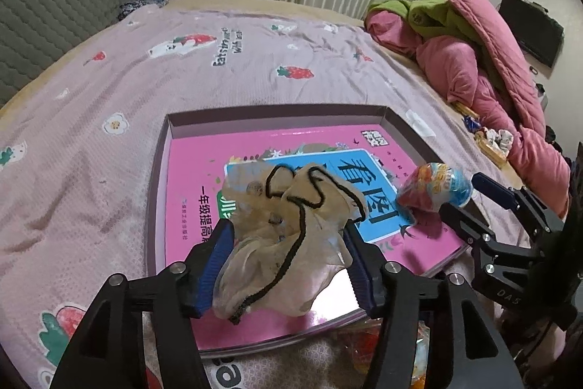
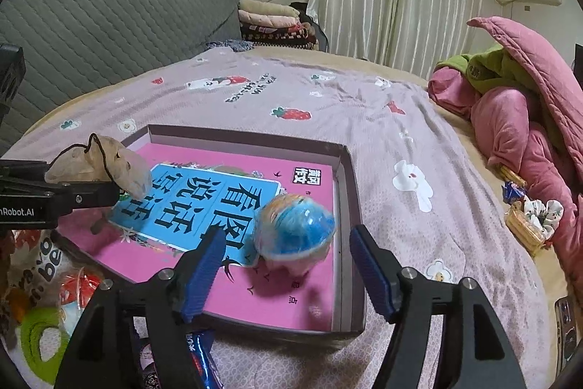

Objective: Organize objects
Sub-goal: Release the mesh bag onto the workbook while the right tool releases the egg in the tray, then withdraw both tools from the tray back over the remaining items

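a: the left gripper [image 1: 288,261] is clenched on a sheer beige pouch [image 1: 291,236] with a black drawstring, holding it above the near part of a shallow box [image 1: 277,119] on the bed.

b: from the right wrist view the same pouch [image 2: 98,166] hangs at the left, over the box's [image 2: 349,192] left edge, pinched between the left gripper's [image 2: 91,192] fingers.

a: the right gripper [image 2: 288,265] stands released, its blue pads spread wide. a ball-shaped toy [image 2: 295,232] in blue and orange wrapping lies just beyond them, apart from both pads.

b: that toy [image 1: 433,186] rests on a pink book [image 1: 284,192] with a blue title panel, which lies flat inside the box. the toy sits toward the box's right side, and the right gripper [image 1: 473,203] is just beside it.

a: the box lies on a lilac strawberry-print bedspread [image 1: 145,79]. a heap of pink quilts [image 2: 517,119] with a green garment is piled at the far right.

b: near the left edge of the right wrist view, outside the box, lie a green ring [image 2: 40,341] and some wrapped snacks [image 2: 78,283].
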Action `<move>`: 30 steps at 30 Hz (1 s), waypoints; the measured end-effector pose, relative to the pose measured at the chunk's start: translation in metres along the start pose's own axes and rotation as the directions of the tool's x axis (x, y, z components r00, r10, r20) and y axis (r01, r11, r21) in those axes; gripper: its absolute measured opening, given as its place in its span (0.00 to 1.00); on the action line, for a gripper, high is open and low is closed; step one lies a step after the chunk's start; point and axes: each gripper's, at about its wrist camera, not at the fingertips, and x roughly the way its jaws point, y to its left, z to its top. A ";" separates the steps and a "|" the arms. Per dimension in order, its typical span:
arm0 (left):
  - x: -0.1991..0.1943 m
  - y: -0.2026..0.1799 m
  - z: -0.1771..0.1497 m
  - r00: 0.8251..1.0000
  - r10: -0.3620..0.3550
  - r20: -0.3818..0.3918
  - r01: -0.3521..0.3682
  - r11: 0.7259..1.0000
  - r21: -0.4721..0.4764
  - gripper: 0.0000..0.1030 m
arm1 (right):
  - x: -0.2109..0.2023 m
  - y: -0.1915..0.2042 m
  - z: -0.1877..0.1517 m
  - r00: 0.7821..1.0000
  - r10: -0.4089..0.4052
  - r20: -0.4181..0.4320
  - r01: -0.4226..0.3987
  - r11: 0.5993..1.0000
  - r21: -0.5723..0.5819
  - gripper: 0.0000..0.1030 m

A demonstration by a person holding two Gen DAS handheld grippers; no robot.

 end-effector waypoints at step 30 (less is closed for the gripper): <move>-0.057 0.008 -0.016 0.992 0.062 0.108 -0.063 0.998 0.001 0.65 | -0.032 0.014 0.002 0.994 0.029 0.107 -0.025 0.999 -0.035 0.72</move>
